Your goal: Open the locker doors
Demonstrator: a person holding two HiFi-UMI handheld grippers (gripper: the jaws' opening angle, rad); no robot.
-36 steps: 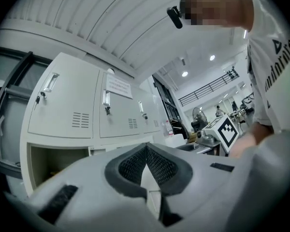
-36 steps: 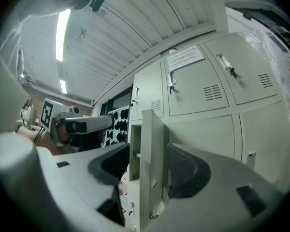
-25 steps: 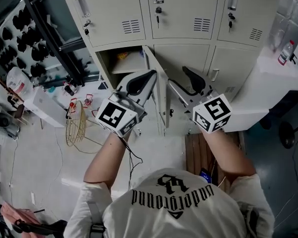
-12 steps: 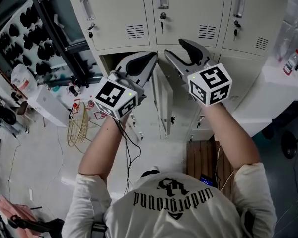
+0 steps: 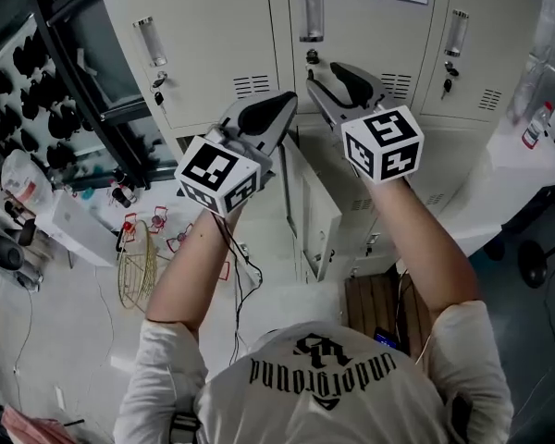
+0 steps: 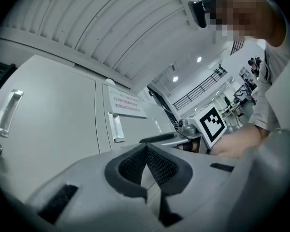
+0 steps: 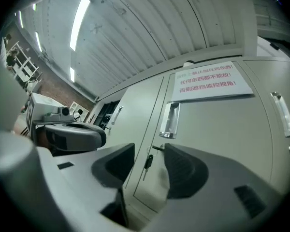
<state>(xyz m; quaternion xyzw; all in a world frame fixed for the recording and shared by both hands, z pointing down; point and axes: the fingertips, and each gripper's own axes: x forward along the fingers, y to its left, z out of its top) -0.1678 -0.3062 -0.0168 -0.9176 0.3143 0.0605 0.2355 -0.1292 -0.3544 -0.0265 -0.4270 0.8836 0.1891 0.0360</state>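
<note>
Rack (image 5: 23,91): far left, hung with dark items, beside the lockers.
Upper left door (image 5: 203,26): closed; a key hangs under its handle (image 5: 145,41).
Left gripper (image 5: 285,104): raised in front of the seam between the upper left and middle lockers. In the left gripper view (image 6: 146,148) the fingers are clenched tip to tip with nothing between them.
Open lower door (image 5: 319,215): swung out toward the person, below and between the two grippers.
Right gripper (image 5: 316,80): just right of the left one, held up near the upper middle door (image 5: 370,35). In the right gripper view (image 7: 149,150) the fingers stand apart, released, and have just been closing. The door's hanging key (image 7: 147,162) shows in the gap beyond them; the pads press on nothing.
Upper middle door, detail: closed, with a clear handle (image 7: 169,120) above the lock and a printed notice (image 7: 210,81) higher up.
Upper right door (image 5: 486,44): closed, key in its lock.
Counter (image 5: 523,174): white, far right, with a bottle (image 5: 535,123) on it.
</note>
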